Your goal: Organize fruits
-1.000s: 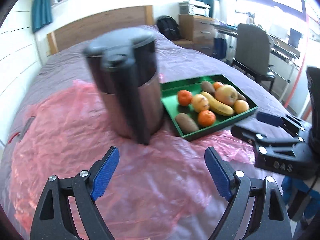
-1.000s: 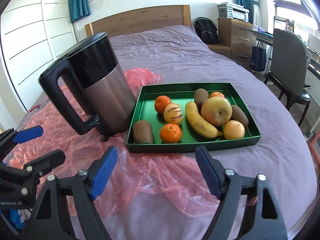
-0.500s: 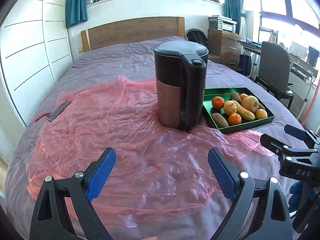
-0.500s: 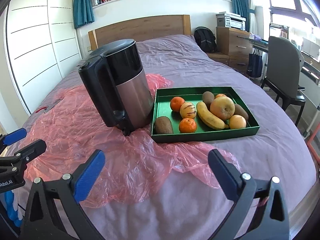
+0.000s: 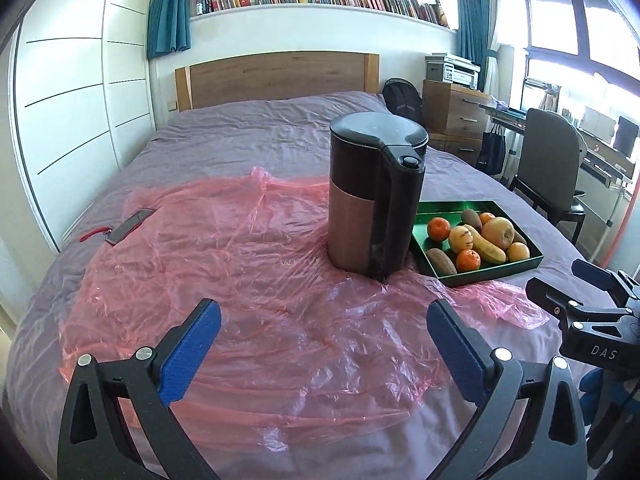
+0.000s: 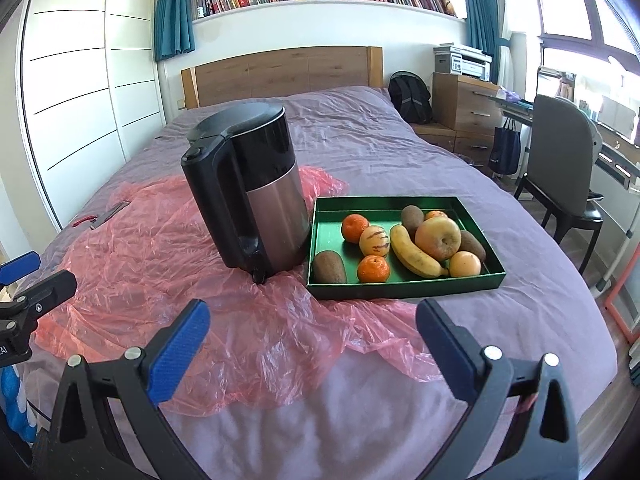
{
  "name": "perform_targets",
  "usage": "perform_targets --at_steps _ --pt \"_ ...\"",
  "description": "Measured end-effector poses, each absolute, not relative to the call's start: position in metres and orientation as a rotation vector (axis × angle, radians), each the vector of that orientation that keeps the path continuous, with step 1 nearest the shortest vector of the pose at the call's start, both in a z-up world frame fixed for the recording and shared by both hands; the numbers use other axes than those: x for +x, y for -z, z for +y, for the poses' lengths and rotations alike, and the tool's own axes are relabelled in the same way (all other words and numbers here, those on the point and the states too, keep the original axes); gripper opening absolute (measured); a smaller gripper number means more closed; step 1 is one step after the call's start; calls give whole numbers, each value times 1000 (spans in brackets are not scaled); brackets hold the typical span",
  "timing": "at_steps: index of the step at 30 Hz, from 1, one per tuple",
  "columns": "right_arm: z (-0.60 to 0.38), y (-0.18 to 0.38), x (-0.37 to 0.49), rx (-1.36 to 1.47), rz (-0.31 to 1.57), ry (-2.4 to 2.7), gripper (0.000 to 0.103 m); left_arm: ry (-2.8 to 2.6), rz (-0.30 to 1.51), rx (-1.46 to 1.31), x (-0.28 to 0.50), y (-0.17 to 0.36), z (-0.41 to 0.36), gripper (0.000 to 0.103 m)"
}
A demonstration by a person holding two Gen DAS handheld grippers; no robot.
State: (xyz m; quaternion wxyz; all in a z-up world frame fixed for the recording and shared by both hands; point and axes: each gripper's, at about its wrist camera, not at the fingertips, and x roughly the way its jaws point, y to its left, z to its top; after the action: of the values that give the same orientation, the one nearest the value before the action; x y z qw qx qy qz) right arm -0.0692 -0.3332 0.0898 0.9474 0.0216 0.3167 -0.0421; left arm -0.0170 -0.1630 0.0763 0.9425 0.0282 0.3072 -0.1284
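Observation:
A green tray (image 6: 400, 292) sits on the purple bed and holds a banana (image 6: 414, 254), an apple (image 6: 438, 238), several oranges, kiwis and a striped yellow fruit (image 6: 375, 240). It also shows in the left wrist view (image 5: 494, 274) at the right. My right gripper (image 6: 314, 340) is open and empty, held back above the bed's near edge, short of the tray. My left gripper (image 5: 324, 338) is open and empty above the pink plastic sheet (image 5: 240, 280), well left of the tray.
A black and steel kettle (image 6: 250, 196) stands upright on the plastic sheet, touching the tray's left side. A phone (image 5: 130, 226) lies at the sheet's far left. A chair (image 6: 560, 176) and desk stand right of the bed.
Both grippers have pulled back and up from the kettle and tray, so both look smaller. The kettle, tilted a second ago, now stands upright on the sheet.

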Motion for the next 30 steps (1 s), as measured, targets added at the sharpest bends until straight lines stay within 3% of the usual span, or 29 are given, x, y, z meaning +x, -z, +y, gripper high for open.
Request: perform_targets --at_steps 30 --pt "-384 -85 -77 49 644 182 103 285 678 63 -3 -57 -171 101"
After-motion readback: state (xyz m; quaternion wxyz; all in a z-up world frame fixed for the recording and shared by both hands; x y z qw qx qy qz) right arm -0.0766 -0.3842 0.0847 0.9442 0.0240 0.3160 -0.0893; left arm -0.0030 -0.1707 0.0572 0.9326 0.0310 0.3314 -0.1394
